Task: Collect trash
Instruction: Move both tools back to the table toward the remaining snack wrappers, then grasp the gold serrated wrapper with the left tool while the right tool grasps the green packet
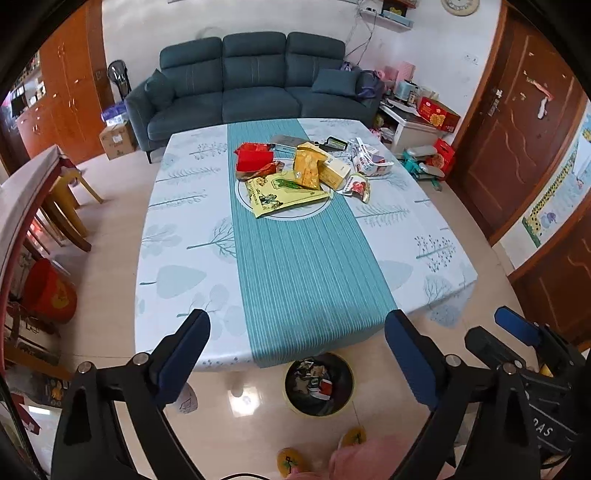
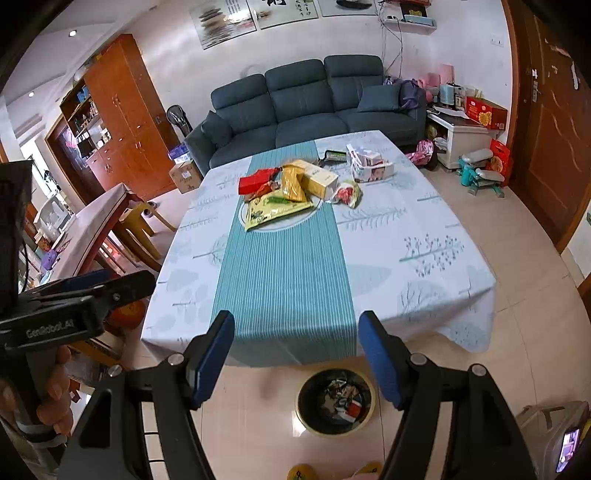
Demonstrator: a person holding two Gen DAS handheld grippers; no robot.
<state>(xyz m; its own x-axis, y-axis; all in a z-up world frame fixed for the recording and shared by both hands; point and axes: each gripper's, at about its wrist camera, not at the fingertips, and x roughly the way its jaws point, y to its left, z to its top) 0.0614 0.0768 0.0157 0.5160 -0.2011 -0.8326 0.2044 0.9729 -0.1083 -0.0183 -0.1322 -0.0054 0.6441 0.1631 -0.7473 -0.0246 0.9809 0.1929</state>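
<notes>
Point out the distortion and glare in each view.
Left wrist view: fisheye bends the table edges outward, and glare sits on the floor beside the bin. Right wrist view: the same barrel bend curves the door, black corners frame it.

Both wrist views face the table (image 1: 184, 236) from its near edge, side by side.

The left claw (image 2: 122, 284) body reads "GenRobot.AI".

Place: a home living room
Seating: a dark teal sofa (image 2: 314, 99) against the wall
Furniture: a cloth-covered table (image 2: 406, 236), wooden cabinets (image 2: 122, 114) (shelves stocked)
Decor: framed wall prints (image 2: 258, 14)
</notes>
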